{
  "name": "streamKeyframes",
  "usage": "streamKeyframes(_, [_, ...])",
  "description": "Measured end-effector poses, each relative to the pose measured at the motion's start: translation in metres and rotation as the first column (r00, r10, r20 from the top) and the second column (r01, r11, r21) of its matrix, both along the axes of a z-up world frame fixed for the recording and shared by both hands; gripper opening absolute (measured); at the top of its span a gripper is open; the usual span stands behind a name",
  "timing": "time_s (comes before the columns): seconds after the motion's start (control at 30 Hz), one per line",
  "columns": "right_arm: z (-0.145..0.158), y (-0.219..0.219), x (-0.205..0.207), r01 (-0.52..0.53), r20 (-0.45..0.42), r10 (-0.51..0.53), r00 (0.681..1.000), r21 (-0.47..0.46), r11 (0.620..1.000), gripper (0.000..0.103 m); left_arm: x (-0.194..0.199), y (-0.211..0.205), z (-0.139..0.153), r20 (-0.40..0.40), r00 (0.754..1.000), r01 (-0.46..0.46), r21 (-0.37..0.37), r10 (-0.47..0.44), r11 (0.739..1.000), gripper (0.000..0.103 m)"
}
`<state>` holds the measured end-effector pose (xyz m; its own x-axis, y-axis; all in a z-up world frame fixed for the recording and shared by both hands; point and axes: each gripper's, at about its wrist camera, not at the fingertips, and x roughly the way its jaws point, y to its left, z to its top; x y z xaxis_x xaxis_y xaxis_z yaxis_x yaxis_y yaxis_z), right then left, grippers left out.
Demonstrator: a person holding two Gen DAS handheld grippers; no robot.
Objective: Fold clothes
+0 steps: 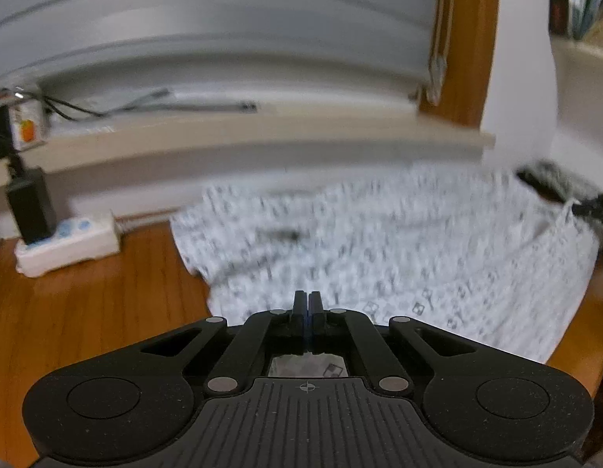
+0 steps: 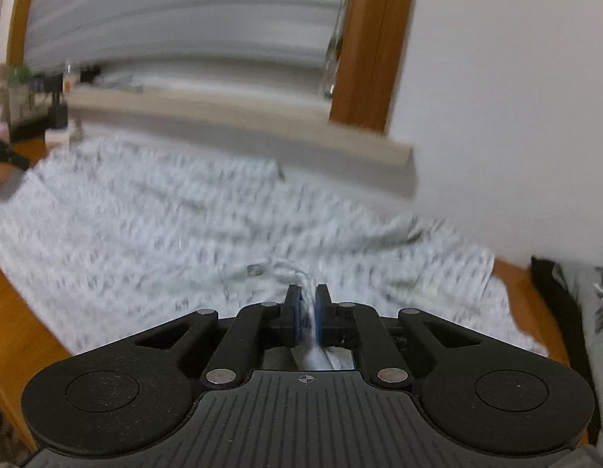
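Note:
A white garment with a small dark print (image 1: pixel 379 241) lies spread on the wooden floor (image 1: pixel 106 292); both views are blurred. My left gripper (image 1: pixel 307 298) is shut at the garment's near edge, and no fabric shows between its pads. My right gripper (image 2: pixel 308 296) is shut on a bunched fold of the garment (image 2: pixel 165 214), with white cloth running between its pads. In the left wrist view the right gripper (image 1: pixel 590 206) pulls the cloth into a small peak at the far right. In the right wrist view the left gripper (image 2: pixel 9 160) shows at the far left edge, by a hand.
A white power strip (image 1: pixel 67 241) with a black adapter (image 1: pixel 30 210) sits on the floor to the left. A low beige ledge (image 1: pixel 262 136) under a shuttered window runs behind the garment. A dark-edged patterned cloth (image 2: pixel 598 304) lies at the right.

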<state>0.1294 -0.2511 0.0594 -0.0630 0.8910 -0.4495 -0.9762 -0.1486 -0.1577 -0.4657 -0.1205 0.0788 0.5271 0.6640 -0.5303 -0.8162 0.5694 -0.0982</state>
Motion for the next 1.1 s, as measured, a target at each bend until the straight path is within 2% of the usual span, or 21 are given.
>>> streamKeyframes(0.1, [0.012,0.001,-0.003,0.012,0.006,-0.012,1.0,0.072,0.997,0.008,-0.009,0.0,0.01,0.021,0.998,-0.059,0.015,0.058,0.998,0.0])
streamKeyframes(0.17, [0.012,0.012,-0.007,0.011,0.019,-0.012,1.0,0.083,0.996,0.008,-0.01,0.005,0.008,0.004,0.997,-0.082,-0.004,0.082,0.997,0.0])
streamKeyframes(0.23, [0.008,0.027,-0.01,0.016,0.023,-0.017,1.0,0.068,0.998,0.01,-0.002,0.01,0.0,-0.048,0.996,-0.073,-0.041,0.071,0.997,0.001])
streamKeyframes(0.3, [0.003,0.037,-0.011,0.022,0.022,-0.022,1.0,0.029,0.999,0.017,0.007,0.013,-0.006,-0.085,0.994,-0.072,-0.05,0.068,0.996,0.004])
streamKeyframes(0.33, [0.002,0.04,-0.011,0.023,0.017,-0.023,1.0,0.015,1.0,0.021,0.013,0.013,-0.007,-0.098,0.993,-0.075,-0.043,0.071,0.996,0.013])
streamKeyframes(0.4, [-0.001,0.042,-0.009,0.026,0.007,-0.026,1.0,-0.009,1.0,0.039,0.025,0.013,-0.006,-0.112,0.991,-0.073,-0.023,0.07,0.997,0.021])
streamKeyframes(0.57, [0.009,-0.004,0.02,0.063,-0.024,-0.063,0.998,-0.01,0.998,0.052,0.085,0.015,0.013,-0.087,0.996,0.039,0.031,-0.037,0.999,0.042])
streamKeyframes(0.67, [0.005,-0.04,0.045,0.094,-0.021,-0.095,0.995,-0.044,0.995,0.058,0.137,0.014,0.016,-0.069,0.988,0.142,0.038,-0.139,0.989,0.047])
streamKeyframes(0.77, [-0.006,-0.073,0.068,0.14,-0.001,-0.141,0.99,-0.092,0.986,0.062,0.197,0.012,0.012,-0.073,0.964,0.258,0.044,-0.254,0.965,0.055])
streamKeyframes(0.93, [-0.023,-0.104,0.107,0.26,0.013,-0.261,0.965,-0.14,0.955,0.062,0.277,0.009,-0.004,-0.064,0.924,0.38,0.022,-0.378,0.925,0.058])
streamKeyframes(1.1, [-0.037,-0.102,0.128,0.31,0.018,-0.312,0.95,-0.162,0.937,0.063,0.308,0.011,-0.018,-0.034,0.895,0.445,-0.002,-0.445,0.896,0.062])
